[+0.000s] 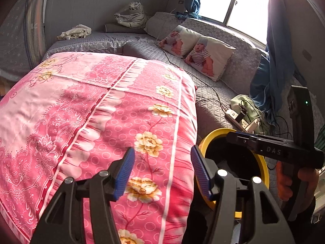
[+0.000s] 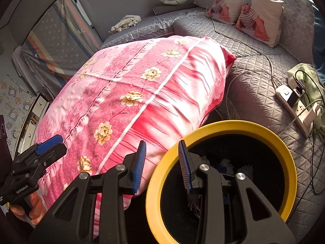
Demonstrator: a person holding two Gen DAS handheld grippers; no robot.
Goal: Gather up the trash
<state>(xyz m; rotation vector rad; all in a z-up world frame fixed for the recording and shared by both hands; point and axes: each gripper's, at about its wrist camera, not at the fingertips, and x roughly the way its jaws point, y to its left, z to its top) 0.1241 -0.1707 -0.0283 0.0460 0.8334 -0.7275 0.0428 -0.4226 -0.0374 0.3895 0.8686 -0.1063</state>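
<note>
on a grey quilted bed [image 1: 211, 93], a large pink floral quilt [image 1: 105, 122] folded into a mound, filling most of both views. beside its near corner, a yellow-rimmed bin [image 2: 221, 128] with a black inside, bits of trash [image 2: 225, 165] dimly visible at the bottom. at the far side, two baby-print pillows [image 1: 195, 50], a toy white tiger [image 1: 132, 14], a crumpled cloth [image 1: 75, 31]. near the bin on the bed, a white power strip [image 2: 292, 105] with chargers plugged in. left gripper [image 1: 162, 168] angled down over the quilt's edge, jaws parted roughly halfway, nothing between the blue pads. right gripper [image 2: 162, 162] tilted down across the bin's rim, one finger over the quilt, the other over the bin's mouth, jaws narrowly apart and empty. gripping each handle, a hand [image 1: 294, 183].
</note>
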